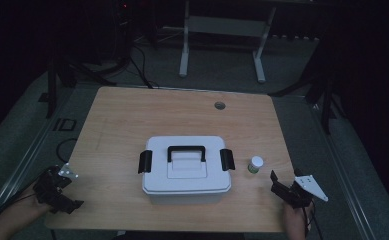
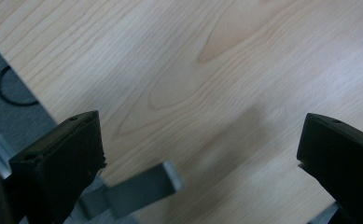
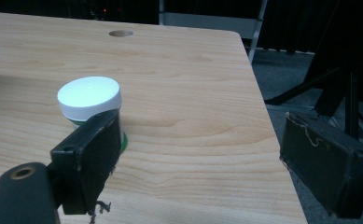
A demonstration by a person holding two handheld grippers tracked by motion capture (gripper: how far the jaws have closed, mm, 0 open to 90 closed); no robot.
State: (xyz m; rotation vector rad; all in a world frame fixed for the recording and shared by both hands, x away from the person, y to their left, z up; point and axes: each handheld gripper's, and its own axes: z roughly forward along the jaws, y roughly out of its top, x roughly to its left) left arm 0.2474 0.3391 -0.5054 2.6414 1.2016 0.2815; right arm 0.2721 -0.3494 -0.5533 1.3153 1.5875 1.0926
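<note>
A white plastic box (image 1: 186,170) with a black handle and two black side latches sits mid-table, lid on. A small white-capped jar with a green label (image 1: 255,164) (image 3: 90,103) stands just right of the box. My right gripper (image 1: 283,188) (image 3: 200,161) is open near the table's front right edge, its left jaw partly in front of the jar and nothing between the jaws. At the front left corner, my left gripper (image 1: 64,192) (image 2: 200,156) is open over bare wood.
The wooden table (image 1: 132,115) has a round cable hole (image 1: 219,105) near its far edge. Beyond it, a white desk frame (image 1: 222,40) stands on dark floor. Cables (image 1: 62,145) lie on the floor at left.
</note>
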